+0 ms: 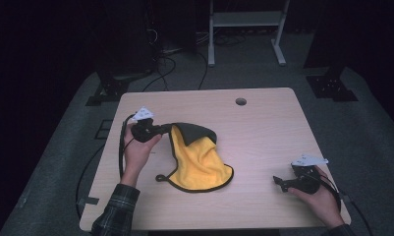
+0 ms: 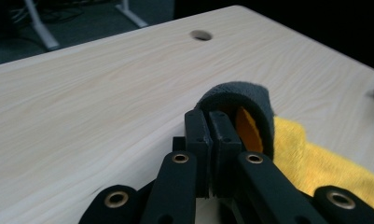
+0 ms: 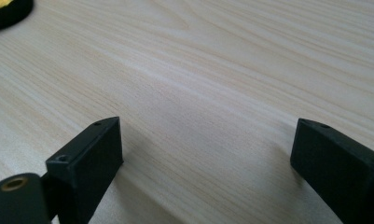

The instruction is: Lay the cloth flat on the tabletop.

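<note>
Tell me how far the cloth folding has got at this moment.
Early. Done: the left claw has pinched a corner of the yellow cloth and lifted it, turning the dark underside up. In hand: carrying that corner over. Left: laying the fold flat; the right claw waits open over the table.

Table [image 1: 263, 128] brightly lit from above; room behind dark; soft shadows; near fingers [image 3: 86, 158] slightly blurred.

**Dim room around a pale tabletop**

A light wooden tabletop [image 1: 263, 132] with a round cable hole [image 1: 240, 102] is set on grey carpet [image 1: 376, 132]. Beyond the tabletop, a white metal frame [image 1: 246, 19] and tangled cables [image 1: 160, 64] are seen in darkness.
</note>
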